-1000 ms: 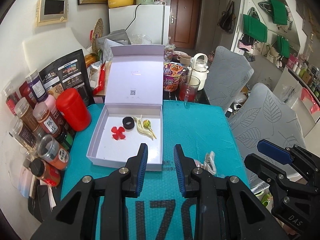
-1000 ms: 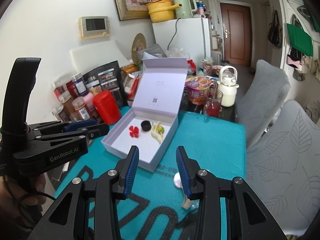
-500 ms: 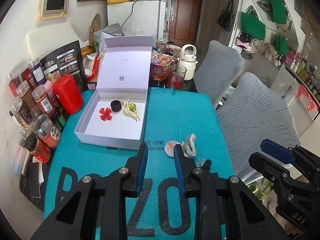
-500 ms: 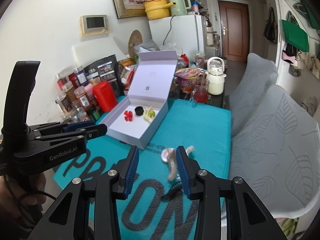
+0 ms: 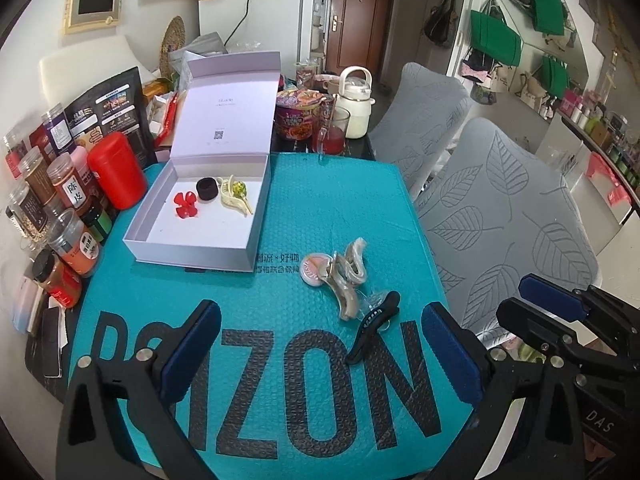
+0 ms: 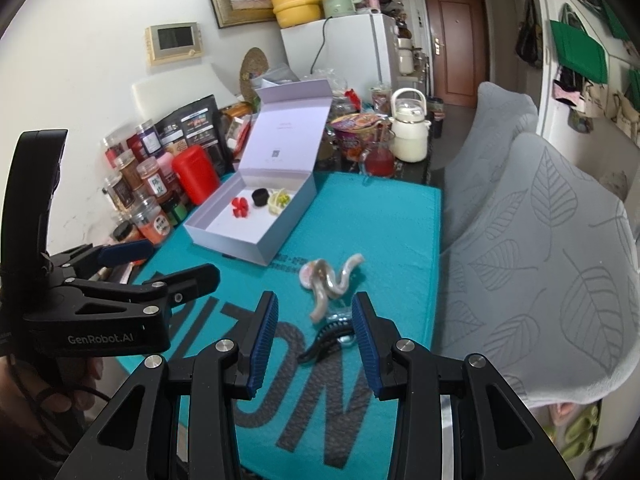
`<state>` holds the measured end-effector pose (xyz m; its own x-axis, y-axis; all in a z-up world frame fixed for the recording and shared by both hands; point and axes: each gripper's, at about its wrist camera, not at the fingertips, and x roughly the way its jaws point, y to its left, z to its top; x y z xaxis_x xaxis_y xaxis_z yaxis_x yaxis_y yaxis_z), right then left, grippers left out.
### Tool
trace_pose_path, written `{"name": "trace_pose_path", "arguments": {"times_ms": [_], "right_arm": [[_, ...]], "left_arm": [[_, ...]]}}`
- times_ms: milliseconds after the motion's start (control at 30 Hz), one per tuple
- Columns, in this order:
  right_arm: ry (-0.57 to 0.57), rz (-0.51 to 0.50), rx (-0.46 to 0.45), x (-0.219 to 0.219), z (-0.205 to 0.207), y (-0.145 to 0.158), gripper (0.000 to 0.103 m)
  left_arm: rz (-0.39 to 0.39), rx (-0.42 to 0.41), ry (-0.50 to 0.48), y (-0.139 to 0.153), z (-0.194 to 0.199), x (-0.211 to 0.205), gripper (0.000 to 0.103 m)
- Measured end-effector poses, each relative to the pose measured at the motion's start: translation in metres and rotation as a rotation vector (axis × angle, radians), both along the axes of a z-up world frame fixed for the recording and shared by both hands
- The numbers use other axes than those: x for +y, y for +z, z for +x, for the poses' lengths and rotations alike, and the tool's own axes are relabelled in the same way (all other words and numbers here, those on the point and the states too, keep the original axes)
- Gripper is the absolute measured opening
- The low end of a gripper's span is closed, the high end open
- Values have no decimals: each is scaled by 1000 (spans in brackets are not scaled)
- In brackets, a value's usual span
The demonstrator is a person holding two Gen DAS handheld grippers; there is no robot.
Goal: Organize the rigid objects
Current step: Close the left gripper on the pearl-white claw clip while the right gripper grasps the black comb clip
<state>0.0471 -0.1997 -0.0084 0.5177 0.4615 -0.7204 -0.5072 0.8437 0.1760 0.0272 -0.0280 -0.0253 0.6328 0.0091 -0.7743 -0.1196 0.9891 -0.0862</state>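
From my seat at the controls, bare teal mat (image 5: 328, 208) lies between the open box (image 5: 192, 246) and the hair clips (image 5: 348, 276), giving a way through. Jars (image 5: 74, 194) and a red canister (image 5: 116, 168) crowd the box's left side; chairs (image 6: 540, 248) line the table's right edge; cups and a kettle (image 5: 357, 104) block the far end.

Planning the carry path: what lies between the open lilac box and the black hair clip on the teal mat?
In the left wrist view, a round pink compact and beige wavy clips lie between the lilac box and black clip.
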Motion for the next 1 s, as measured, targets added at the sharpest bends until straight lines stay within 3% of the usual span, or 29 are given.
{"name": "trace_pose_path", "arguments": {"times_ms": [267, 767, 1000], "right_arm": [[-44, -17, 54, -9, 9, -27, 40], [-143, -38, 160, -8, 36, -85, 58], [-186, -38, 219, -2, 47, -111, 61]], "left_arm": [[-6, 40, -45, -23, 18, -3, 102], [-10, 97, -146, -71, 65, 3, 102], [0, 121, -198, -92, 88, 7, 102]]}}
